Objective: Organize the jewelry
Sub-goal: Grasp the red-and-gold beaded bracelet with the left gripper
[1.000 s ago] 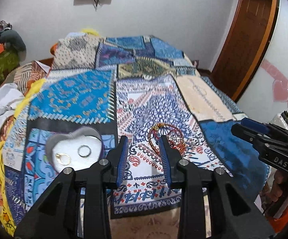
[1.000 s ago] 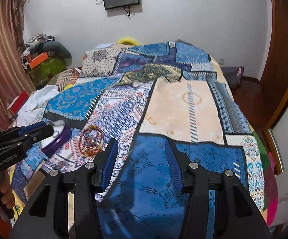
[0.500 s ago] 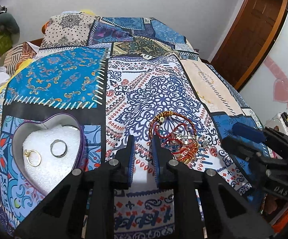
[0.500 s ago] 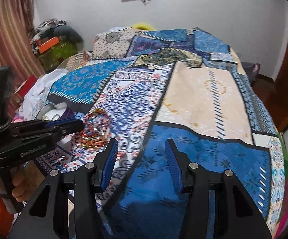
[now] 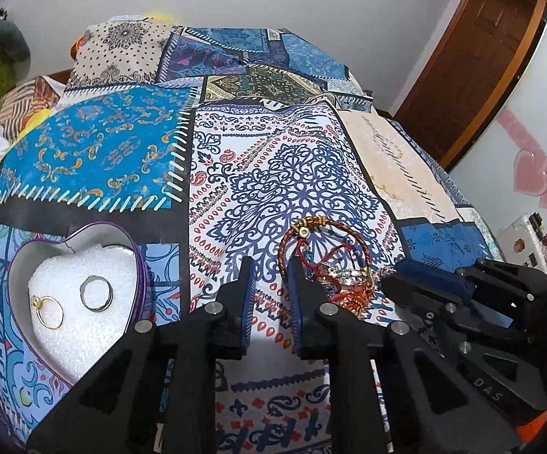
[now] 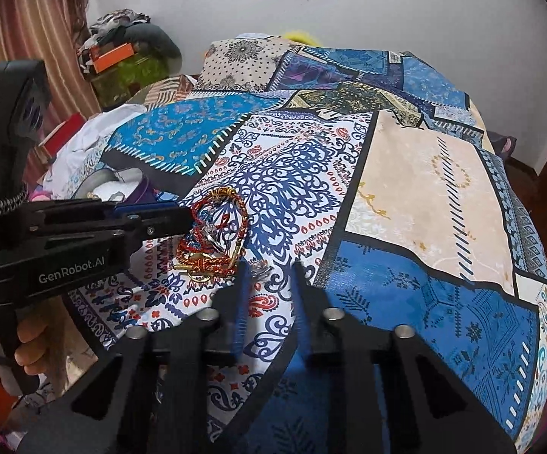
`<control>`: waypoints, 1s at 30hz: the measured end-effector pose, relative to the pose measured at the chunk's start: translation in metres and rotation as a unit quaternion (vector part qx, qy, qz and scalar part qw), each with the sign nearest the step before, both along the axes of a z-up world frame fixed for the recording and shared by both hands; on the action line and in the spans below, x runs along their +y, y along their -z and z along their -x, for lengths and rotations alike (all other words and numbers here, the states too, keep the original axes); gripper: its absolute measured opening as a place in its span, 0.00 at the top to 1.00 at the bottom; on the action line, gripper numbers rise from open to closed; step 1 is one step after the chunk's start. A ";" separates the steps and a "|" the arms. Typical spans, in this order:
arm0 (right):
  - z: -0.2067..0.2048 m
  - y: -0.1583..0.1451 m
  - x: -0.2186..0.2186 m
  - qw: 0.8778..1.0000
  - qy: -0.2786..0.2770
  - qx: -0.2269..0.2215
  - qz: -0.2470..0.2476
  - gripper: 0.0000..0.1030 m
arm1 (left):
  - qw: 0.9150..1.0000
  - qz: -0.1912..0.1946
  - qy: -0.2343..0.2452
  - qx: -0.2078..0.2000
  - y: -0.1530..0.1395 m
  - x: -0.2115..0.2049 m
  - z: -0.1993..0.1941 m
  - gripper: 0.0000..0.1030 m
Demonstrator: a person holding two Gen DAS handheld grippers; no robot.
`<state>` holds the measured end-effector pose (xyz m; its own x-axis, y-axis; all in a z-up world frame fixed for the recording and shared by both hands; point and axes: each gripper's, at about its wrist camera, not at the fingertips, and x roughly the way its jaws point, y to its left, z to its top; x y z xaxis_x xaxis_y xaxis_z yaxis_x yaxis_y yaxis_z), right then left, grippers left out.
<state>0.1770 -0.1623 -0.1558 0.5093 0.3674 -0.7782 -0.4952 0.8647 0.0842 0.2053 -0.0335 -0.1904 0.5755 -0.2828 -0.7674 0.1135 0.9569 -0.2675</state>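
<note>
Closest to me, my left gripper tilts down over the patchwork bedspread, jaws a narrow gap apart with only cloth between, its right finger just touching the edge of the bracelet pile. My right gripper is closing, nothing between its jaws that I can make out, the tangle of red and gold bands just left of it. Farther left sits the heart-shaped box, a gold ring and a silver ring on its white foam.
</note>
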 end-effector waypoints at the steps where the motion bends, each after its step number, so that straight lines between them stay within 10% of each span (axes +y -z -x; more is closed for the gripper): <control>1: 0.000 0.000 0.001 1.000 -0.003 -0.001 0.000 0.91 | 1.000 -0.004 0.001 0.000 0.001 -0.001 -0.001 0.86; 13: 0.004 -0.008 -0.010 0.999 0.025 -0.013 -0.027 0.97 | 1.000 -0.019 -0.012 -0.003 -0.003 -0.004 -0.001 0.99; 30: 0.030 -0.056 -0.028 0.995 0.052 -0.068 -0.049 0.97 | 0.994 -0.032 -0.025 -0.099 -0.079 0.002 0.051 0.99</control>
